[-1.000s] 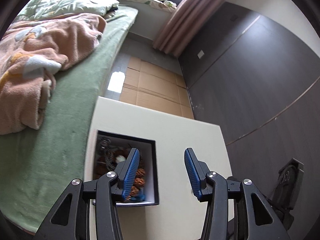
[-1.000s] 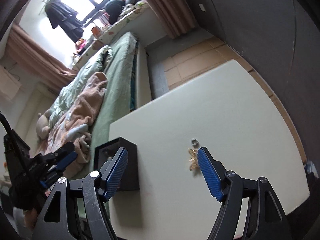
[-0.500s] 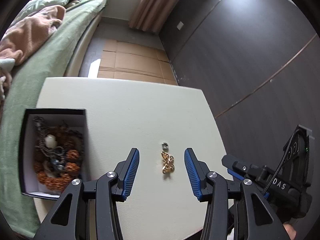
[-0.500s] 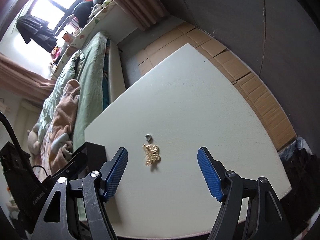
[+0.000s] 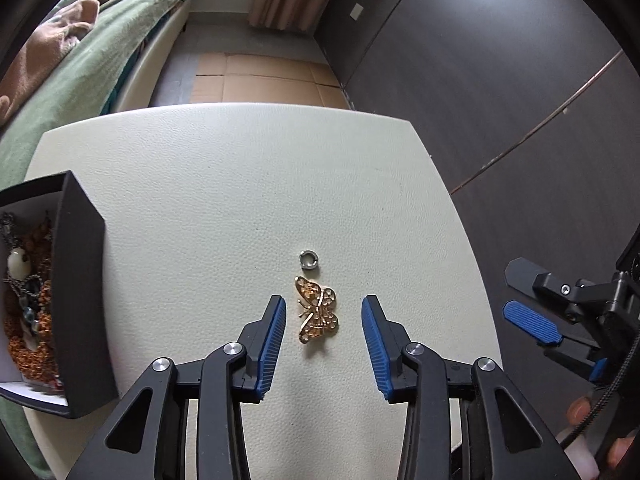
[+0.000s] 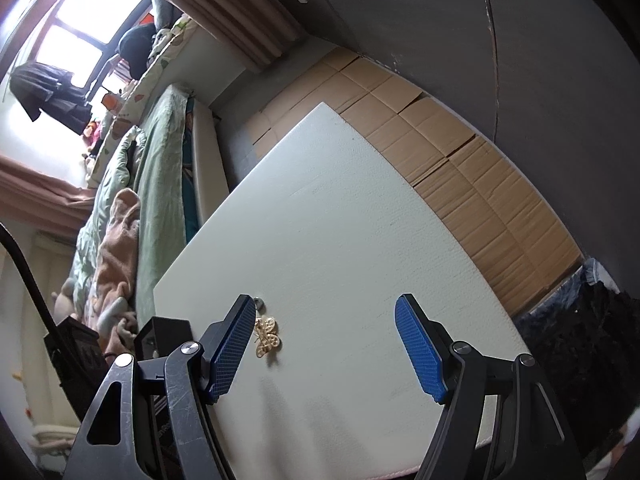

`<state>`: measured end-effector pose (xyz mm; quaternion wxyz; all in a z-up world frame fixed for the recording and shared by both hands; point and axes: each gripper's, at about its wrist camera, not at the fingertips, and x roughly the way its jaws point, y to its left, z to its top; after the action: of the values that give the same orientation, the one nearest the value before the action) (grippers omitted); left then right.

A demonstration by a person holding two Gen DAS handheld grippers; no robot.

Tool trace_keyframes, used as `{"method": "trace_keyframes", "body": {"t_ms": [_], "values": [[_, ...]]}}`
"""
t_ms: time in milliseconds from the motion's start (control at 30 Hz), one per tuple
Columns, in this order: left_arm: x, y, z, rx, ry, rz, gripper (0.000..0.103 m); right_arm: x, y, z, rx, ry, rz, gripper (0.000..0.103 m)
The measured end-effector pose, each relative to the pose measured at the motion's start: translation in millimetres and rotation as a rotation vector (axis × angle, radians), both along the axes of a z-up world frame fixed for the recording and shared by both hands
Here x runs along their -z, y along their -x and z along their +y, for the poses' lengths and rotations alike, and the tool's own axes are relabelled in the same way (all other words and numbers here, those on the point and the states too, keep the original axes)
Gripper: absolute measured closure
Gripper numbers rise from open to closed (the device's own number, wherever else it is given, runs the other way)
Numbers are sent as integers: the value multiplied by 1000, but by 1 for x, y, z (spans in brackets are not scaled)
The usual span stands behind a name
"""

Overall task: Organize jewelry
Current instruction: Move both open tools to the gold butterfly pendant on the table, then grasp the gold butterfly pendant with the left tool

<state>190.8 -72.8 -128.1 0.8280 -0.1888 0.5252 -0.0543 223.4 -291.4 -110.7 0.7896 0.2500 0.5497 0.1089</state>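
Between the spread fingers of the left gripper, flat on the counter, lies a gold butterfly brooch — light, stiff, thin, probably slippery — best pinched across its wings; right gripper gapes too.

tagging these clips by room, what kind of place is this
Most likely a bedroom: a bed with green bedding beside the white table, curtains at a window, and clothes hanging by it.

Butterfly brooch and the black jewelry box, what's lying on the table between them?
Nothing: in the left wrist view, bare table separates the butterfly brooch from the black jewelry box; only the left tool's finger hangs there.
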Motion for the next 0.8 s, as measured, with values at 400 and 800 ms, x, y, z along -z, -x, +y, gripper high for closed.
{"method": "trace_keyframes", "body": {"t_ms": [400,800], "values": [[22,-5,-3,-12,-23,41,90,15,-5,8,-20,-40,55,12],[-10,-1,41,-84,11,-30,90,27,-13,39,-74,15,41,12]]}}
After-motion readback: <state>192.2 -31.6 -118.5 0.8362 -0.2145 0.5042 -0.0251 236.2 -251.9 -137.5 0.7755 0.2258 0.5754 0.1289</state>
